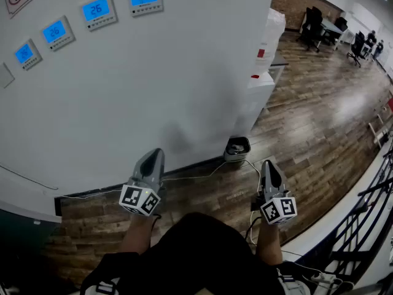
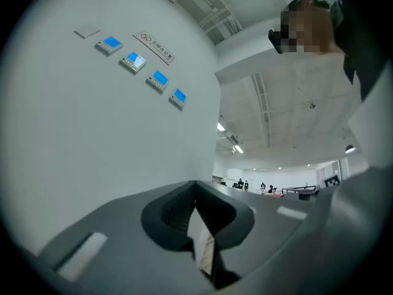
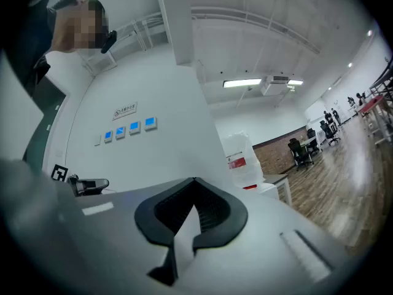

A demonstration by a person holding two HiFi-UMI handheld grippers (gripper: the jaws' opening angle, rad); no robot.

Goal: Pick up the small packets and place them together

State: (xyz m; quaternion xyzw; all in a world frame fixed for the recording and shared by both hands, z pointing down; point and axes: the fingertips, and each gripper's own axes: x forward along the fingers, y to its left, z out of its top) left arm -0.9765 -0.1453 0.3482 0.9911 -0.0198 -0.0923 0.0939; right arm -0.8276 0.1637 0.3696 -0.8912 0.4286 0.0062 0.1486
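A small dark bin (image 1: pixel 237 147) stands on the wood floor (image 1: pixel 319 115) at the foot of the white wall (image 1: pixel 153 91), with a thin cable (image 1: pixel 196 176) running along the floor to it. What it holds is too small to make out. At the wall's corner rises a white unit with red labels (image 1: pixel 265 48); what kind of unit it is stays unclear. The left tool (image 1: pixel 153 155) and the right tool (image 1: pixel 269 165) are held above the floor, well apart, each with its jaws pressed together on nothing. The small packets lie outside every view. The person's dark clothing (image 1: pixel 196 251) hides the floor below the tools. Four thermostat panels (image 1: pixel 98 10) glow blue on the wall, and the distant office chairs (image 1: pixel 313 20) are tiny.
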